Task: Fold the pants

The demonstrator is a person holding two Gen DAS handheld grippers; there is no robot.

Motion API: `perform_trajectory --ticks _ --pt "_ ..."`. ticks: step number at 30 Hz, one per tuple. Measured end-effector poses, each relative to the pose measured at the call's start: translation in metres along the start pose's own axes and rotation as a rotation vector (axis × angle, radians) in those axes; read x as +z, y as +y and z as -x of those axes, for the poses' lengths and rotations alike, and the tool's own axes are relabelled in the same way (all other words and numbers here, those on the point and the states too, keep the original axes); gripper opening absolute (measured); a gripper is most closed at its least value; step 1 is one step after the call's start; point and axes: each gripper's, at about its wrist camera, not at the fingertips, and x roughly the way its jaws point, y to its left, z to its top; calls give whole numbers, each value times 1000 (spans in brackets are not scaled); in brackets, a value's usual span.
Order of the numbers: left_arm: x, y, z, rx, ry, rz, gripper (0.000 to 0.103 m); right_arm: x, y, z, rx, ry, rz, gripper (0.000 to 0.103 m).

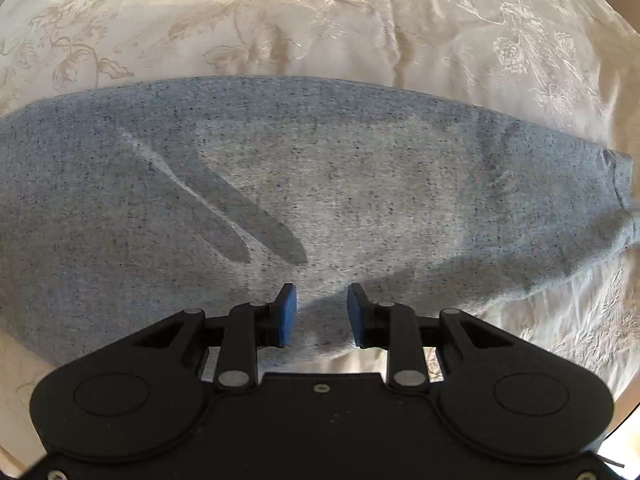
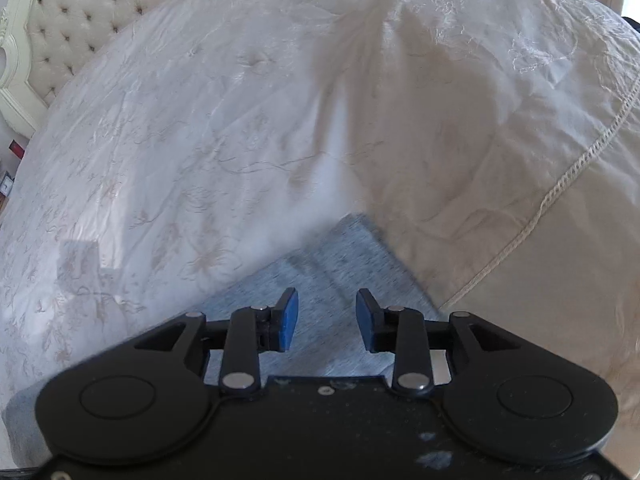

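Here the grey pants [image 1: 280, 184] lie flat on a cream bedspread [image 1: 280, 20] with flower embroidery.

In the left wrist view the long side of the pants runs across the picture from left to right, and the right end narrows to a stitched hem near the edge. The left gripper [image 1: 322, 314] points down over the near edge of the fabric; its blue pads [image 1: 288, 316] are spread apart and nothing is pinched between them. In the right wrist view one corner of the pants [image 2: 336, 264] points away, toward the far side of the bed, where a tufted headboard [image 2: 92, 12] stands at the upper left. The right gripper [image 2: 327, 318] is above this corner, also spread and holding nothing.
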Motion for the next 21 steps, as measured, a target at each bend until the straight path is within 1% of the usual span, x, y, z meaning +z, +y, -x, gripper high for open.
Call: perform_trajectory --ticks 2,5,8,11,16,21 --pt "-5 -12 0 12 5 0 37 16 -15 -16 18 45 23 36" --pt "-10 -26 -1 34 12 15 37 32 -34 -43 71 130 55 36" --pt "-13 -34 -1 45 23 44 38 38 -45 -65 111 204 72 37" --pt "-14 -40 0 65 27 55 37 39 -57 -83 112 262 79 37" --pt "-11 -51 0 102 27 48 38 36 -72 -96 173 266 85 37" --pt "-10 -62 -1 108 32 34 38 33 -73 -103 213 276 134 39"
